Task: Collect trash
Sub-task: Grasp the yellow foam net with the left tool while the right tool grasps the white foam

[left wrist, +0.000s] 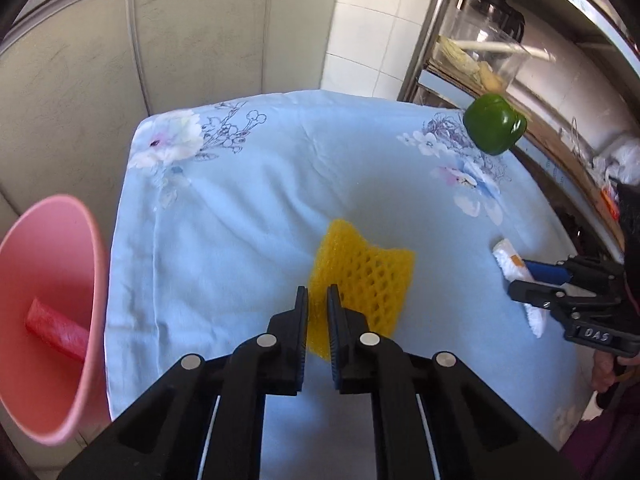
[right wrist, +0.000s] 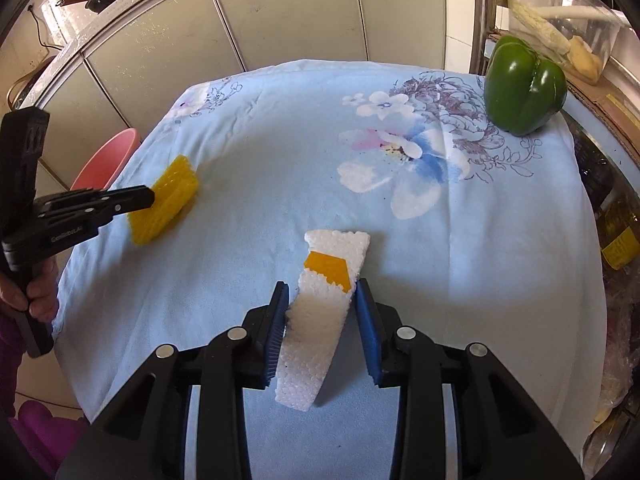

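Note:
A yellow foam fruit net lies on the blue floral tablecloth. My left gripper is shut on the net's near edge; this also shows in the right wrist view, with the net at the left. A white styrofoam piece with an orange patch lies between the fingers of my right gripper. The blue pads touch its sides. It shows at the right in the left wrist view. A pink bin stands left of the table and holds a red wrapper.
A green bell pepper sits at the table's far right corner. A metal shelf with a glass jar stands behind it. Grey cabinet doors run along the back. Bottles and bags sit right of the table.

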A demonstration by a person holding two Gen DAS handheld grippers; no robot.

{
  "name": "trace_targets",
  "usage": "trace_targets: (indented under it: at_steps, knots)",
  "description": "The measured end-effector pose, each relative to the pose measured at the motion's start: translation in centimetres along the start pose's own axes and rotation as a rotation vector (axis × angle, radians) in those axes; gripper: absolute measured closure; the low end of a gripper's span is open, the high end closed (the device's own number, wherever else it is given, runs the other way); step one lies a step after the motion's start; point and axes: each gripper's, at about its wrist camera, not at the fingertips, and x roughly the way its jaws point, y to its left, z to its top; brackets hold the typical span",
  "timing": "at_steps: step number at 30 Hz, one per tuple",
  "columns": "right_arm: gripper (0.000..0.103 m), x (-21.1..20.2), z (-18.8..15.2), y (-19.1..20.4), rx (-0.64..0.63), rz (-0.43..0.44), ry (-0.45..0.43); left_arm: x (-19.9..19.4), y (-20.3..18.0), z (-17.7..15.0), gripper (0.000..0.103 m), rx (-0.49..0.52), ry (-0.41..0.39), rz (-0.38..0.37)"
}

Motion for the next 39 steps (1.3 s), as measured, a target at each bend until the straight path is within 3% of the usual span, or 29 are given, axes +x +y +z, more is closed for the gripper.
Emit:
trace_targets:
  at_steps: [5, 10, 14, 15, 18, 20, 30, 39]
  knots:
    - [0.068, -0.5, -0.5, 0.1, -0.011, 0.01, -0.007, -2.1, -1.4, -1.7, 0.095, -0.096, -0.009, 0.029]
    - [0.068, -1.0, -0.8, 0.6, -0.046, 0.006, -0.003, -3.4, -2.6, -3.0, 0.095, -0.126, -0.01, 0.103]
    - [0.067, -1.1, -1.1, 0.8, -0.073, 0.019, 0.015, -3.7, -2.5, -4.1, 0.092, -0.144, 0.037, 0.088]
    - [0.067, -1.1, -1.2, 0.8, -0.071, 0.021, 0.021, -3.7, -2.4, -4.4, 0.091, -0.152, 0.05, 0.085]
    - [0.059, -1.2, -1.6, 0.3, -0.045, 0.054, 0.03, -3.8, -2.4, -4.9, 0.073, -0.168, 0.077, 0.05]
    - [0.053, -1.2, -1.6, 0.3, -0.036, 0.071, 0.035, -3.8, -2.7, -5.0, 0.073, -0.158, 0.078, 0.05]
    - [0.052, -1.8, -2.2, 0.8, -0.064, 0.019, 0.018, -2.7, -3.5, -5.3, 0.073, -0.118, 0.109, 0.066]
    - [0.052, -2.6, -2.5, 0.7, -0.068, 0.0, 0.001, -3.4, -3.7, -5.4, 0.085, -0.104, 0.08, 0.039]
